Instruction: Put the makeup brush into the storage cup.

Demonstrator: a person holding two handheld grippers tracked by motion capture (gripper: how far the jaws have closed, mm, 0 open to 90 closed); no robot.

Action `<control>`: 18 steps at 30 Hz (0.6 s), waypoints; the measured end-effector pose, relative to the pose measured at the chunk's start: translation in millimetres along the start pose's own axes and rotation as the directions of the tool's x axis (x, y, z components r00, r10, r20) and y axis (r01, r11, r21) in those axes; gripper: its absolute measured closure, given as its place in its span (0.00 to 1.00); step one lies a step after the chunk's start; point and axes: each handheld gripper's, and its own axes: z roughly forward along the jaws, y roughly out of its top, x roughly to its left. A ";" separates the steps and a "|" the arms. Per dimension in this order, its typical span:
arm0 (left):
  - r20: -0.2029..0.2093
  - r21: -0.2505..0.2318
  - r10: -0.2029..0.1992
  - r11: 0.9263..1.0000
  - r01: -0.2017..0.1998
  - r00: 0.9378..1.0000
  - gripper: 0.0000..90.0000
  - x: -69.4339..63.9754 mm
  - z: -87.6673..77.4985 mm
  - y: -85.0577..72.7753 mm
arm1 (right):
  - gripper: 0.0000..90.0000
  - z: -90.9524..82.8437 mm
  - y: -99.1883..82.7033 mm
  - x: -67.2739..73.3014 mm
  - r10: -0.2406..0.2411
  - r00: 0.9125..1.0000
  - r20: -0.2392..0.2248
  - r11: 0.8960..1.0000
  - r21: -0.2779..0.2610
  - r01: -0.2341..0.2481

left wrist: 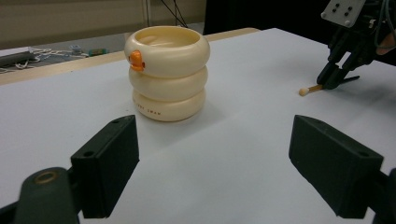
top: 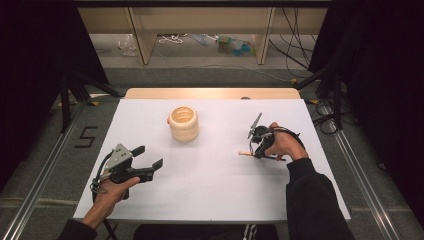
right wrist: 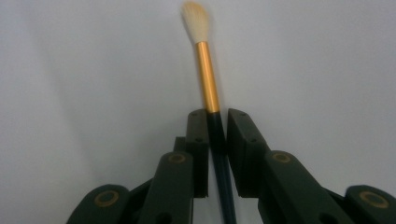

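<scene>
Brush pinched on the table, cup waiting behind

Going big to small: the cream ringed cup stands upright mid-table, well apart from both hands. Our left gripper hangs over the near left with jaws wide apart, holding nothing. Our right gripper is clamped on the brush by its dark handle, just below the gold ferrule, brush lying on the table at the right. We reckon it's light, thin and a bit rollable, so that handle grip looks right; bristles are soft, leave them alone. The handle's back end is hidden behind the jaws, and the cup's inside is hard to make out.
</scene>
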 end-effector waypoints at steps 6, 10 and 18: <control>0.001 -0.002 -0.001 1.000 0.001 1.000 0.17 0.0 -0.2 0.1 | 0.89 0.3 2.3 1.1 0.010 1.000 0.006 1.000 0.016 -0.011; 0.001 -0.003 -0.002 1.000 0.002 1.000 0.17 -0.2 -0.2 0.1 | 0.90 0.2 3.0 1.3 0.018 1.000 0.007 1.000 0.023 -0.018; 0.000 -0.001 0.001 1.000 -0.001 1.000 0.17 0.3 -0.2 0.0 | 0.92 0.9 5.5 3.0 0.030 0.999 0.014 0.999 0.040 -0.030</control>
